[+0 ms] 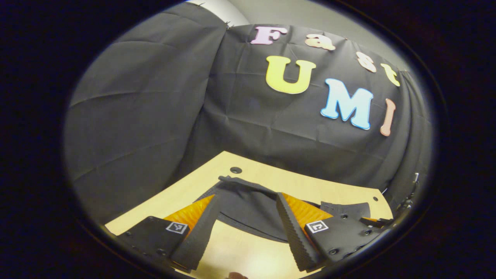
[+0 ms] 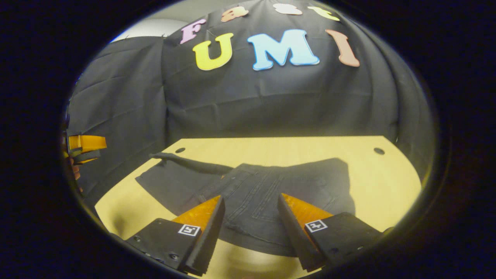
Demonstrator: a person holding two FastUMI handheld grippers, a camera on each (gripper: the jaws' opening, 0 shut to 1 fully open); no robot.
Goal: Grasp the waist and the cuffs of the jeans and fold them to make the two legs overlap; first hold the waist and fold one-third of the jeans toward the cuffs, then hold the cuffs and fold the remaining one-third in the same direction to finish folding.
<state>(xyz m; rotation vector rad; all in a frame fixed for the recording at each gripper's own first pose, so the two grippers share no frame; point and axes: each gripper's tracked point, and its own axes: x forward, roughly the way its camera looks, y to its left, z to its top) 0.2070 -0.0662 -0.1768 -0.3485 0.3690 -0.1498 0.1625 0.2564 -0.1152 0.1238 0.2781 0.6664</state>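
- Jeans (image 2: 255,201) spread flat on worktop (image 2: 387,182), dark fabric, seams and pocket stitching facing up in right gripper view.
- One narrow part of jeans trailing off toward far-left worktop corner; whether legs already overlap, cannot tell.
- Right claw (image 2: 250,217) held just above near edge of jeans, fingers apart, nothing between them.
- Left claw (image 1: 244,228) likewise spread and empty, poised over near edge of jeans (image 1: 248,209) in left gripper view.
- Left claw also visible at far left edge of right gripper view, well apart from right claw.
- Judged step: very start, no fold made yet, approach to first grasp.
- Next move likely calls for lowering both claws onto waist and cuff edges, pinching through all layers, then lifting evenly to avoid dragging fabric.
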